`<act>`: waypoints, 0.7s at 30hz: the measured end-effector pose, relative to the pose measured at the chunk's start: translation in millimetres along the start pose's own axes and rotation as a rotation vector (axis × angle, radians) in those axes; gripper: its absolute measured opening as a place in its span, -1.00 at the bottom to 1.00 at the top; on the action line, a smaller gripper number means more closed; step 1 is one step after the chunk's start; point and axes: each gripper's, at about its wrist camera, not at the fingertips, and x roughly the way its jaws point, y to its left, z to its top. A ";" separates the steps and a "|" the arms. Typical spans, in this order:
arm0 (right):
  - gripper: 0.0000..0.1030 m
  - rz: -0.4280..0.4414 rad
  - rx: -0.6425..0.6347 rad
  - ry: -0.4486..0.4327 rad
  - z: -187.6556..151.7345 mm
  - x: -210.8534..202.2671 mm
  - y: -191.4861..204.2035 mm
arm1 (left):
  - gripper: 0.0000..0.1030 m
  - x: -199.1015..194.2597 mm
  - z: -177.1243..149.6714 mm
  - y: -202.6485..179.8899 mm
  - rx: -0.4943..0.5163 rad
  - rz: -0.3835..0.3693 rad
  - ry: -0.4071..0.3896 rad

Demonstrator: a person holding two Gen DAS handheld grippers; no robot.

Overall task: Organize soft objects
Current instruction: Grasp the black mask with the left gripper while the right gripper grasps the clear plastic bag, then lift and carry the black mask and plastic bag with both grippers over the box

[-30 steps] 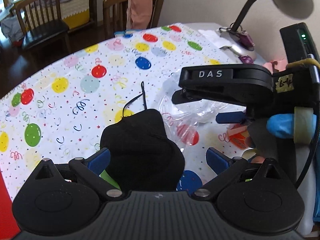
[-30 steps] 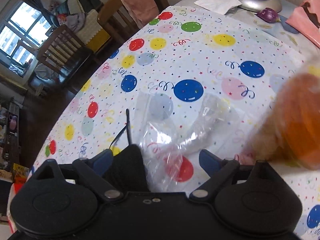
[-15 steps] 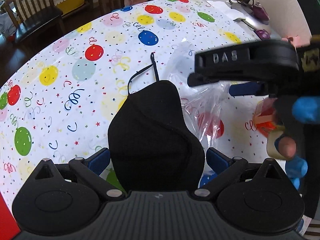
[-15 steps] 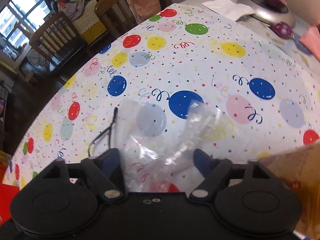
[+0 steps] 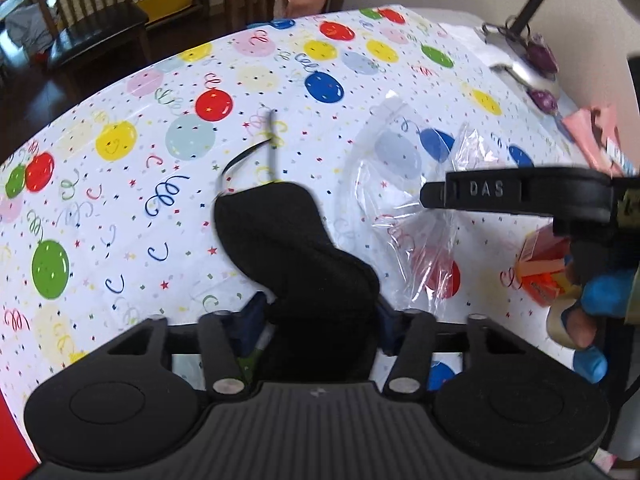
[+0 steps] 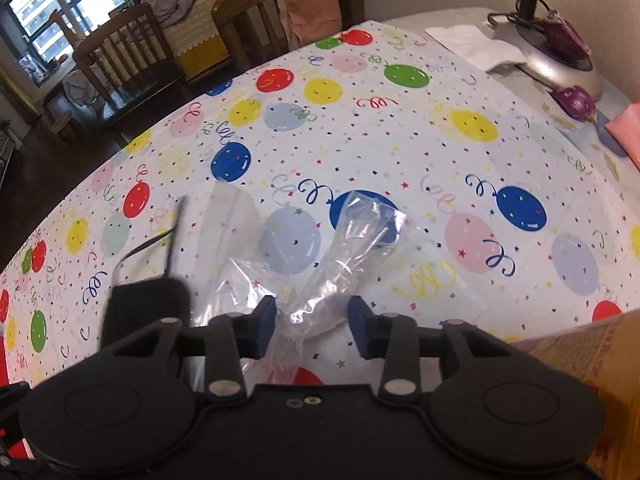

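Both tongs angle steeply down, jaws just closing: left gripper (image 5: 320, 314) clenched on the black mask (image 5: 296, 248) stretching lengthwise ahead, right gripper (image 6: 312, 330) around the clear bag (image 6: 332, 264), grip uncertain.

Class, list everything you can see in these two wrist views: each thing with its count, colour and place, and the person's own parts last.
black face mask: one, black, on the tablecloth between the left gripper's pads
plastic bag: one, clear, crumpled beside the mask
tablecloth: one, white with coloured balloons, covering the table
chairs: two, dark wood, beyond the table
pink cloth: one, over a chair back
lamp base: one, silver, far right
left gripper: black, blue pads, just closed on the mask
right gripper: black, closing around the bag
fingertip: right edge
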 end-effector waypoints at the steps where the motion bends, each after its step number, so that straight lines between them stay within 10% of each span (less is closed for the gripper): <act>1: -0.31 0.000 -0.008 -0.010 -0.6 -1.4 0.8 | -0.11 -1.8 -0.8 2.4 -0.015 -0.006 -0.004; 21: -0.39 0.098 -0.256 -0.152 -0.1 -75.5 35.8 | -0.20 -78.6 -7.0 30.1 -0.114 0.036 -0.175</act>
